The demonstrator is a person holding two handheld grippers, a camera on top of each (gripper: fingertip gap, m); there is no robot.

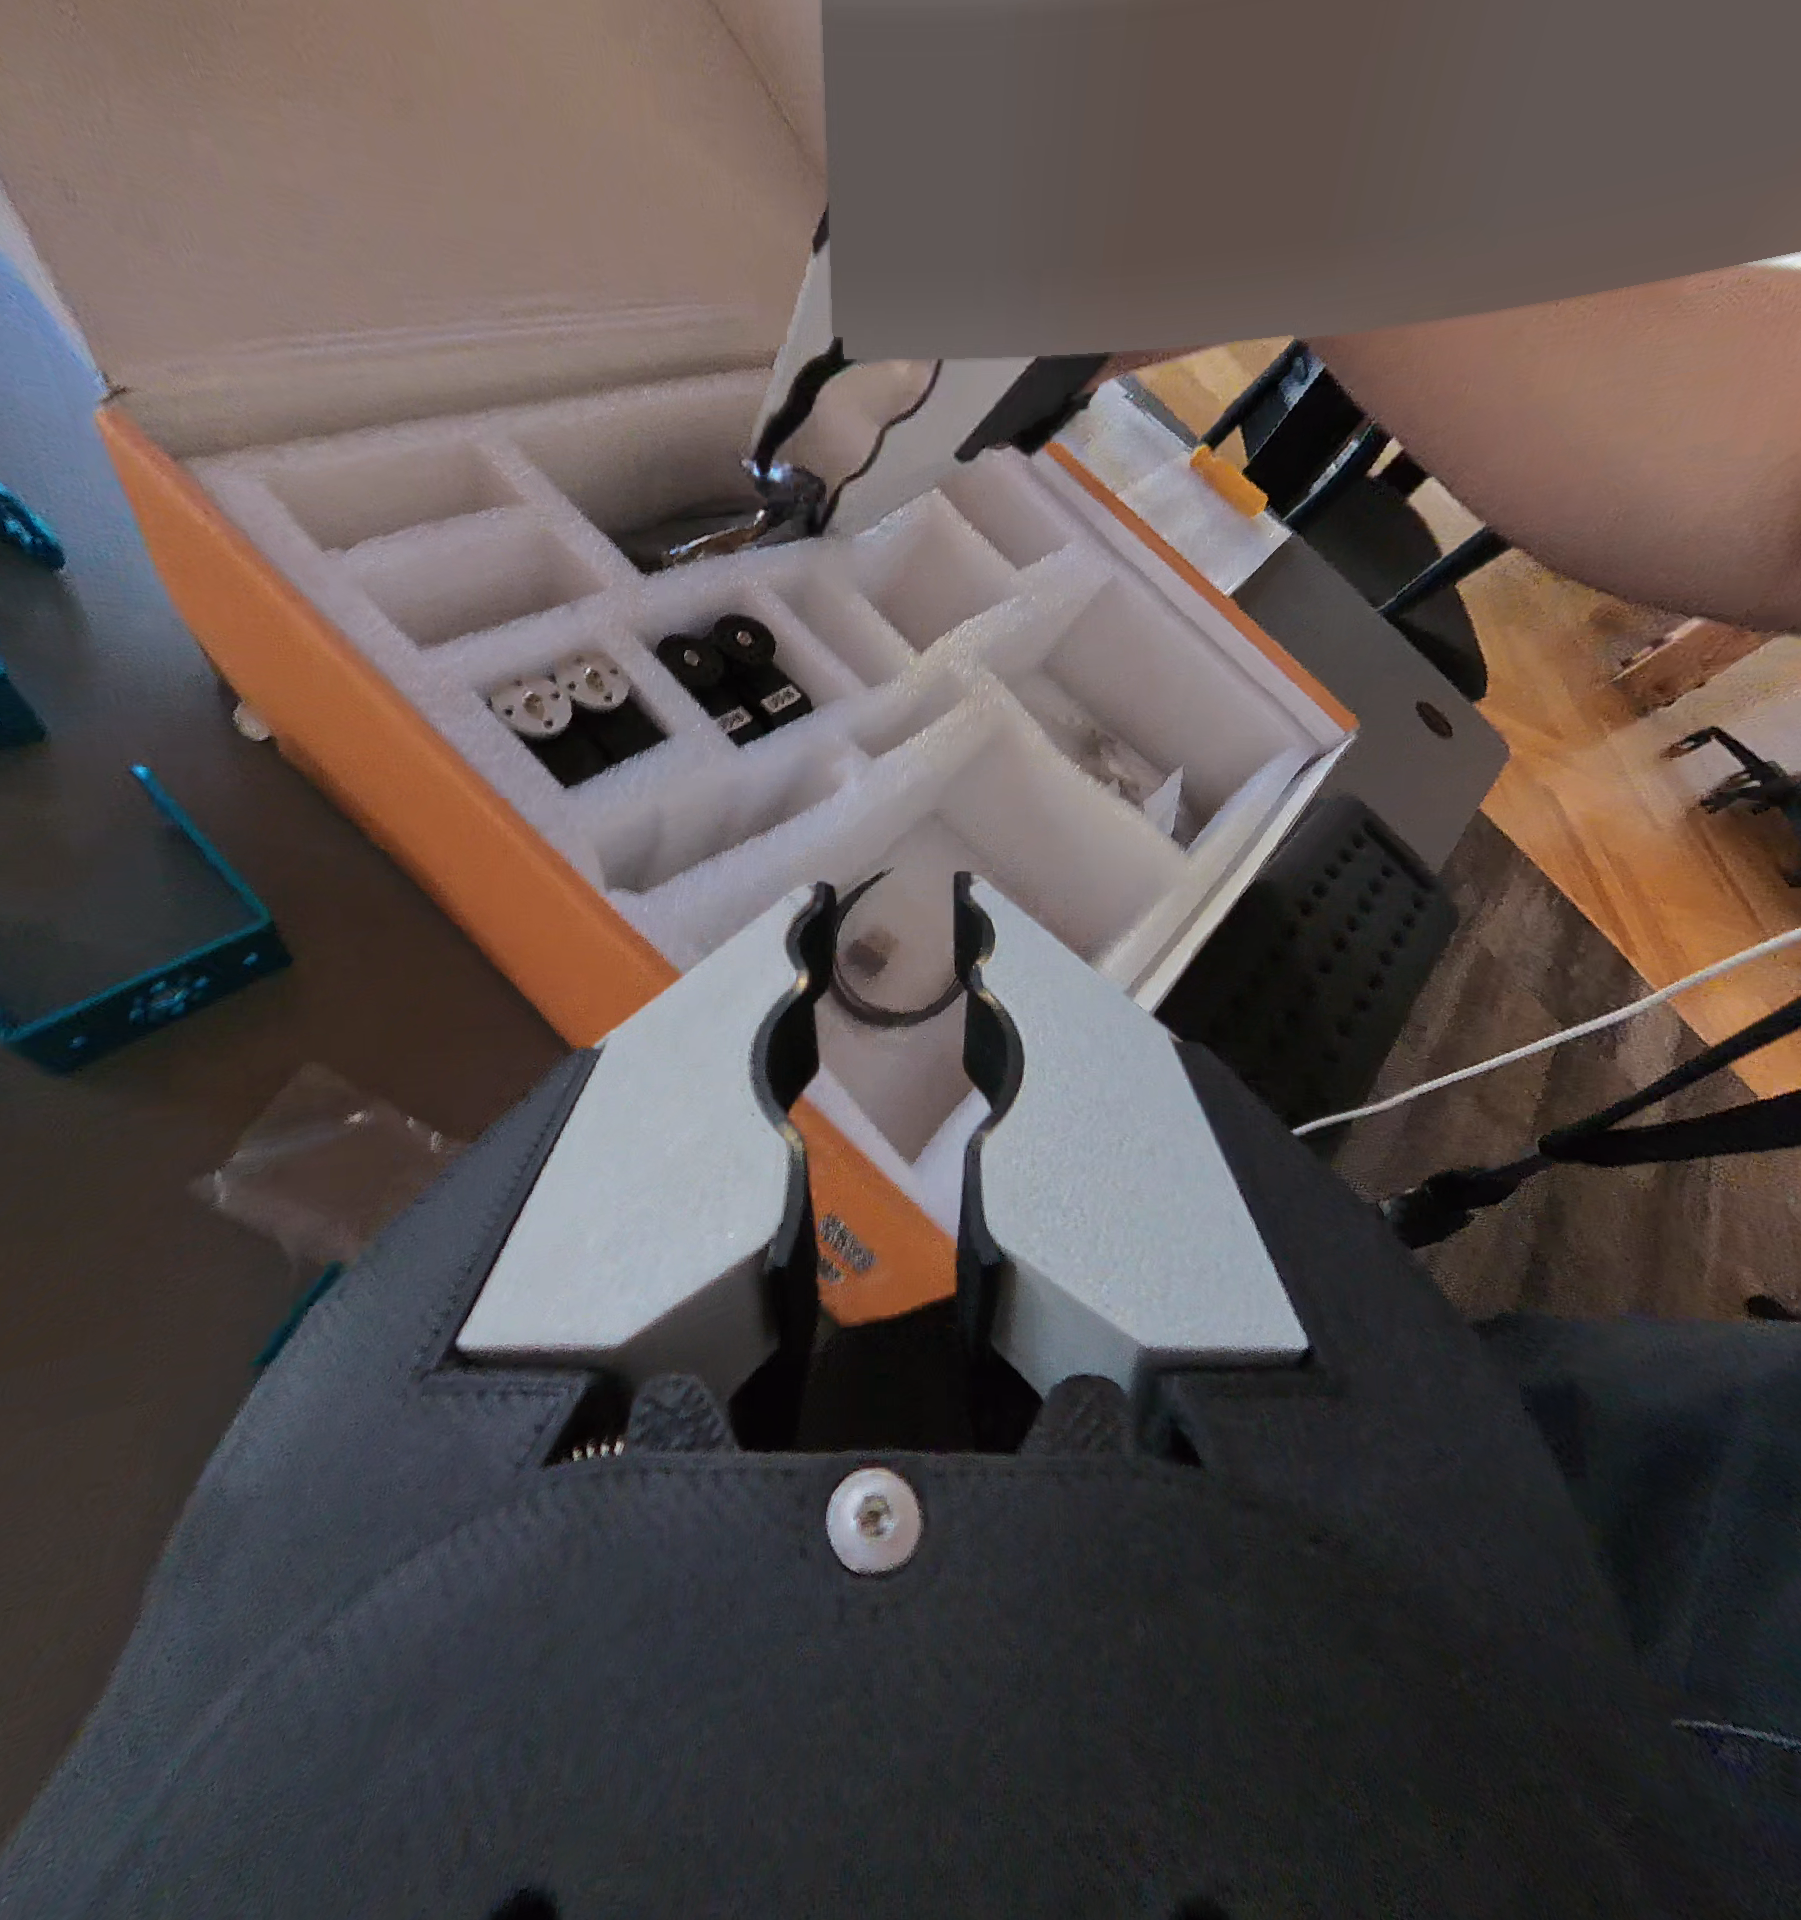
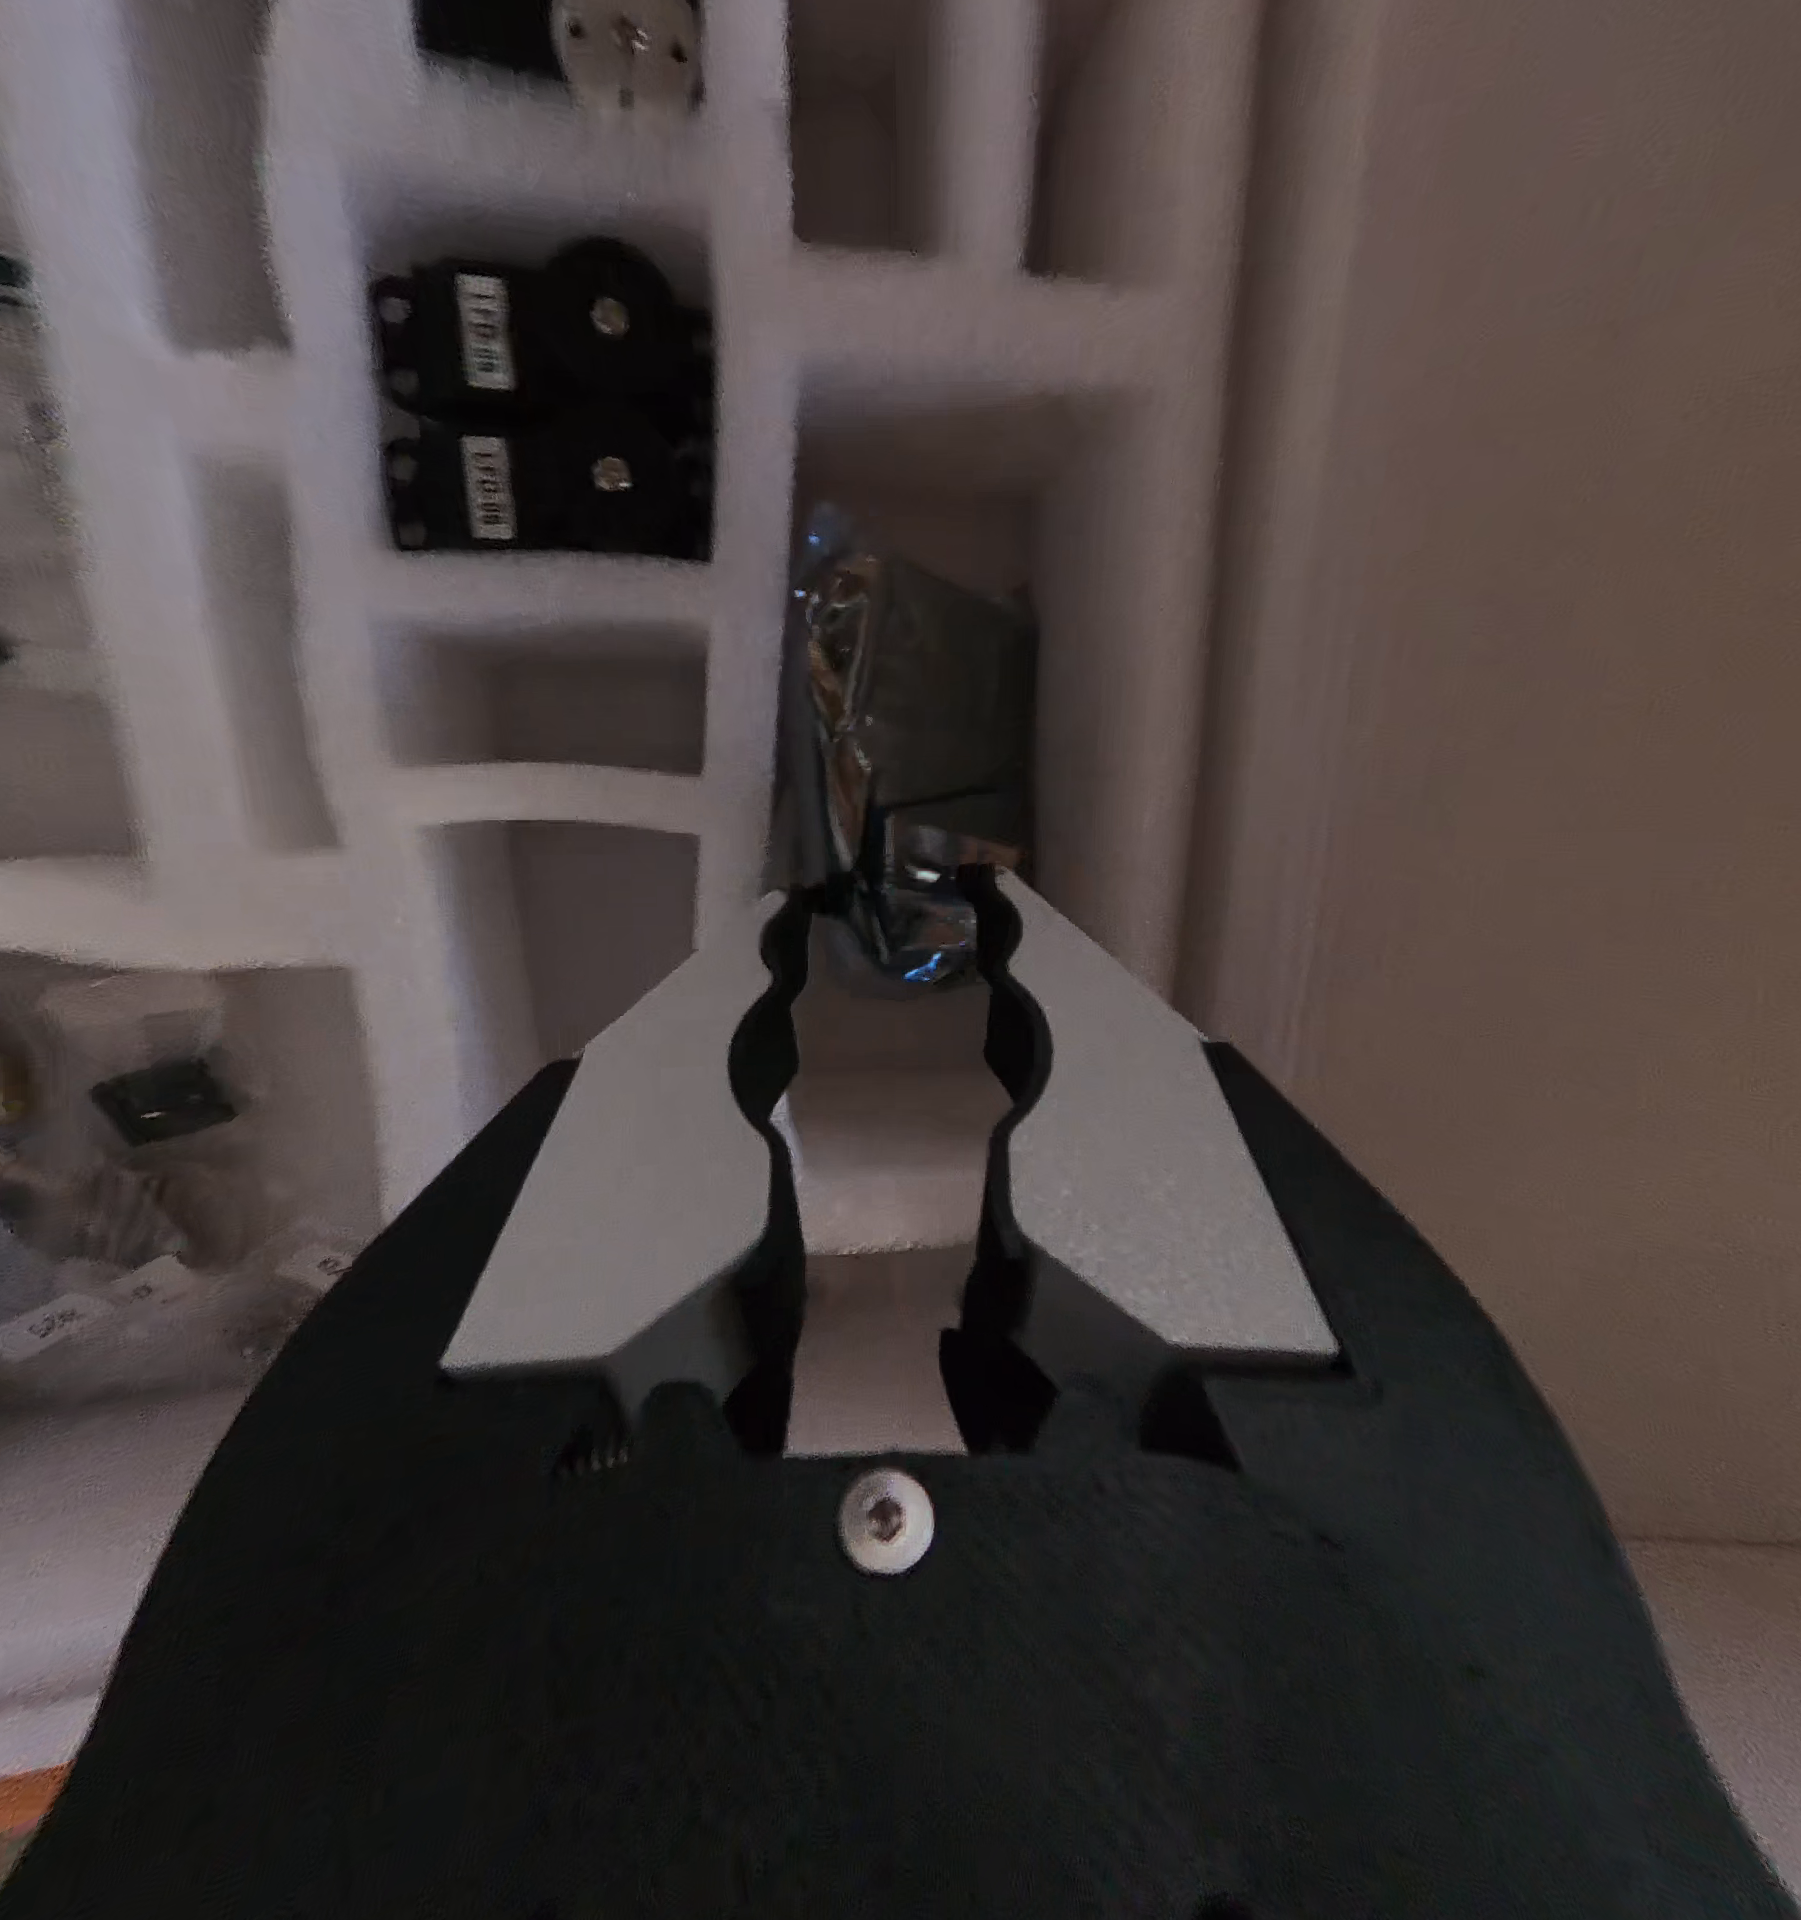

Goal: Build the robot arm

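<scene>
An open orange box (image 1: 376, 727) holds white foam (image 1: 989, 623) cut into compartments. My left gripper (image 1: 891, 904) is open above the box's near corner compartment, where a thin black ring (image 1: 880, 1013) lies on the floor. My right gripper (image 2: 896, 899) is shut on the crumpled end of a silvery foil bag (image 2: 917, 707) that sits in a compartment by the lid. It also shows far off in the left wrist view (image 1: 787, 499), with the bag (image 1: 714, 540) under it. Two black servos (image 1: 735, 665) (image 2: 543, 405) and two with silver discs (image 1: 563, 707) fill nearby compartments.
The box lid (image 1: 408, 208) stands up behind the foam. Teal metal parts (image 1: 117, 935) and a clear plastic bag (image 1: 324, 1153) lie on the dark table to the left. A black perforated box (image 1: 1311, 935) is at the right. A person's arm (image 1: 1602, 447) reaches in above. Small bagged parts (image 2: 96, 1195) fill a compartment. My right fingertips sit around 20 centimetres from my left ones.
</scene>
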